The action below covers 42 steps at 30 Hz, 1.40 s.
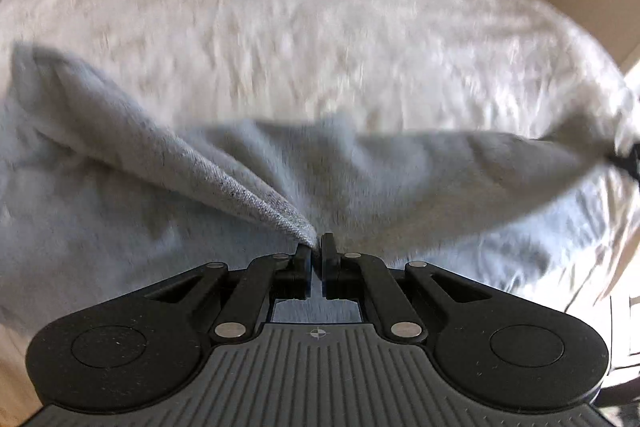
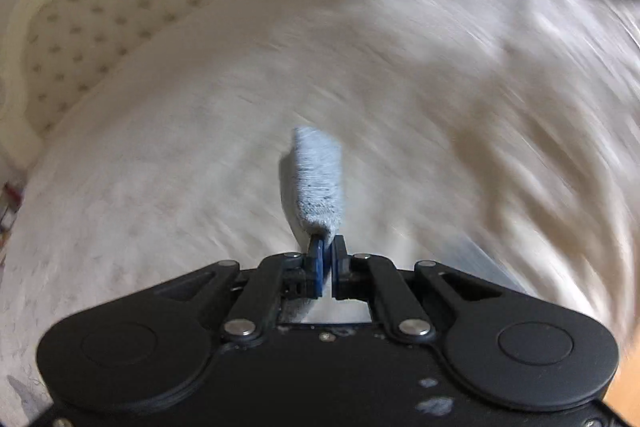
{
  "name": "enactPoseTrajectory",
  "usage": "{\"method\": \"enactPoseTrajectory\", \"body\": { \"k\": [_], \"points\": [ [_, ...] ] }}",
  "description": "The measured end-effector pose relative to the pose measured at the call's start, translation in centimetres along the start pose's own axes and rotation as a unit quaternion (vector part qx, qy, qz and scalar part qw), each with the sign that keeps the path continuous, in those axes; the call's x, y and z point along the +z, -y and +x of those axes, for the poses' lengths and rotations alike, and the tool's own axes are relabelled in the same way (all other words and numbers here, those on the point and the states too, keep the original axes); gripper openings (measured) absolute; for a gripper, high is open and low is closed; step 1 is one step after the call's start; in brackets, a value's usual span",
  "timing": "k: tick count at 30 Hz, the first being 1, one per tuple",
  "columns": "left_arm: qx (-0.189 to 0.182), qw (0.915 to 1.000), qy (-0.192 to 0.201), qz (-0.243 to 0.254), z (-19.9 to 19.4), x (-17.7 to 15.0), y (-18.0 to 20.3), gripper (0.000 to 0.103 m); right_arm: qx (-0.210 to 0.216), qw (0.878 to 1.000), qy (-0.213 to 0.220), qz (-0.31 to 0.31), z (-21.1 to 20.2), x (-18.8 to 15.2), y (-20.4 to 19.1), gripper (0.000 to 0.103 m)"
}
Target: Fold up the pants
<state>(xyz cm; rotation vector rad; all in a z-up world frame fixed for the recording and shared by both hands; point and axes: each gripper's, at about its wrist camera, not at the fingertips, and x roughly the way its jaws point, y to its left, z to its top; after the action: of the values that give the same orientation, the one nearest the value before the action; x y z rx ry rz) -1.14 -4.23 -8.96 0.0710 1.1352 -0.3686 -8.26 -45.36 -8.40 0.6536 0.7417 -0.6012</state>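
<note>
The pants (image 1: 256,167) were light heathered grey with dark flecks. The bed (image 1: 320,27) wore a plain white cover. Each hand-held gripper (image 1: 316,251) (image 2: 328,251) was black; the right one's pads (image 2: 317,267) were blue. The headboard (image 2: 100,23) was cream, dotted with tufted buttons.

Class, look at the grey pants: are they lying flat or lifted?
Lifted, at least along one edge: the grey pants stretch between the left gripper and right gripper, above the white bedcover.
</note>
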Motion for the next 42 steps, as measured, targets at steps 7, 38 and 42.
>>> {"method": "enactPoseTrajectory", "body": {
  "k": [7,38,42],
  "points": [
    [0.034,0.9985,-0.043,0.006,2.8,-1.0,0.8,0.004,-0.048,0.994,-0.082,0.049,2.9,-7.3,7.0,0.008],
    [0.028,0.9962,-0.068,-0.048,2.9,-3.7,1.9,0.013,-0.053,0.994,-0.089,-0.037,3.3,-5.0,10.7,0.024],
    [0.030,0.9971,-0.053,-0.047,0.2,-4.2,0.7,0.034,-0.061,0.995,-0.070,-0.038,2.1,-4.6,10.4,0.027]
  ]
}}
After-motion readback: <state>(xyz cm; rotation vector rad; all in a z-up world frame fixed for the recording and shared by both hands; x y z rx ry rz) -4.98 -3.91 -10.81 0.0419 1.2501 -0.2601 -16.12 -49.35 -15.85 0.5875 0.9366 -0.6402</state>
